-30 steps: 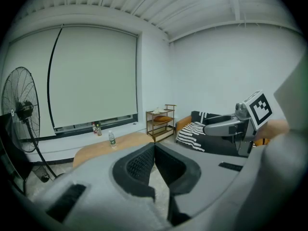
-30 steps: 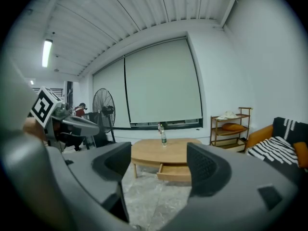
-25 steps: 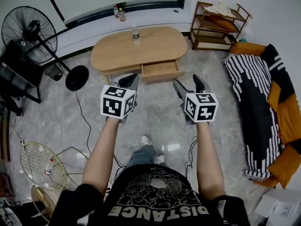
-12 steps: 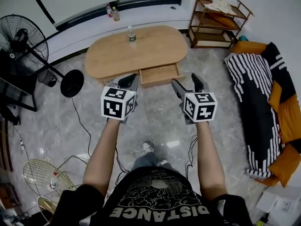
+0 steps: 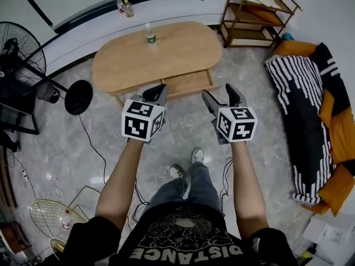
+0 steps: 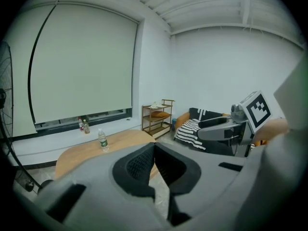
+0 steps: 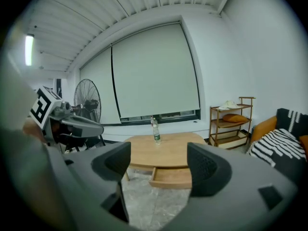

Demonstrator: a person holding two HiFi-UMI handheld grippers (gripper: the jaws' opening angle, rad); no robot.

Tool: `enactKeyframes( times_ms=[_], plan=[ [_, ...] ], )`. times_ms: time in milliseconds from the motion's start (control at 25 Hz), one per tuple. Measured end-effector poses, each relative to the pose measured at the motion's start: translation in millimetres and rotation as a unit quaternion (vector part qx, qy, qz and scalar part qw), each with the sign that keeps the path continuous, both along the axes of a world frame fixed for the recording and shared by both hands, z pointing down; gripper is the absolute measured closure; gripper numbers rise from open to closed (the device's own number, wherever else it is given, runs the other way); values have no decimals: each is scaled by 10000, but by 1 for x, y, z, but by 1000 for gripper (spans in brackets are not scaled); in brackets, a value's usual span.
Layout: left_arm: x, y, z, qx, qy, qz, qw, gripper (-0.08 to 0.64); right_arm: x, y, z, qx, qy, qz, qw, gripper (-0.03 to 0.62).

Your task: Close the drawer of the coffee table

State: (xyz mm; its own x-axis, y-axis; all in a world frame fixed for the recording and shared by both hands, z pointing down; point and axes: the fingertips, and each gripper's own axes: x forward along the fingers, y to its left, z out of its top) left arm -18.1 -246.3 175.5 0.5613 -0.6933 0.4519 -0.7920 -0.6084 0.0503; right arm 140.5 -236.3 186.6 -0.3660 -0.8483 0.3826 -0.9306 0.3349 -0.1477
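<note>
Both grippers had drawn nearer to the coffee table than they were a second earlier, and the person's feet had stepped forward under them, though neither gripper had reached it yet.

Well off the table's left end stood a fan, out of the way. The left gripper hovered over the floor just short of the table's near edge, its jaws pressed together with nothing between them, as the left gripper view confirmed. On the tabletop, toward the far edge, a bottle stood upright.

The drawer still stuck out from the table's near side, toward its right end, its inside bare wood and apparently empty. Nothing touched it. The right gripper hung in front of the drawer and slightly right of it, jaws spread wide and empty; in the right gripper view the drawer front showed between them but well ahead.

Beyond the table's right end were a shelf and a sofa.

Judging by this, the task was only at the approach: the push on the drawer front remained entirely to be done.
</note>
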Motion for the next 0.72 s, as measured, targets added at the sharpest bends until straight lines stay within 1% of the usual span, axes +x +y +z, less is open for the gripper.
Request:
enactKeyframes(
  times_ms=[280, 480, 600, 720],
  plan=[
    [12, -33, 43, 9, 50, -21, 10000, 558, 9, -36, 48, -64, -10, -28, 10000, 241],
    [23, -76, 72, -28, 82, -170, 9998, 558, 16, -82, 81, -71, -21, -163, 9998, 241],
    [32, -104, 84, 44, 97, -252, 9996, 558, 19, -112, 100, -56, -58, -260, 9996, 239],
    [39, -131, 104, 57, 24, -315, 9995, 558, 23, -143, 123, -85, -79, -379, 9992, 241]
  ],
)
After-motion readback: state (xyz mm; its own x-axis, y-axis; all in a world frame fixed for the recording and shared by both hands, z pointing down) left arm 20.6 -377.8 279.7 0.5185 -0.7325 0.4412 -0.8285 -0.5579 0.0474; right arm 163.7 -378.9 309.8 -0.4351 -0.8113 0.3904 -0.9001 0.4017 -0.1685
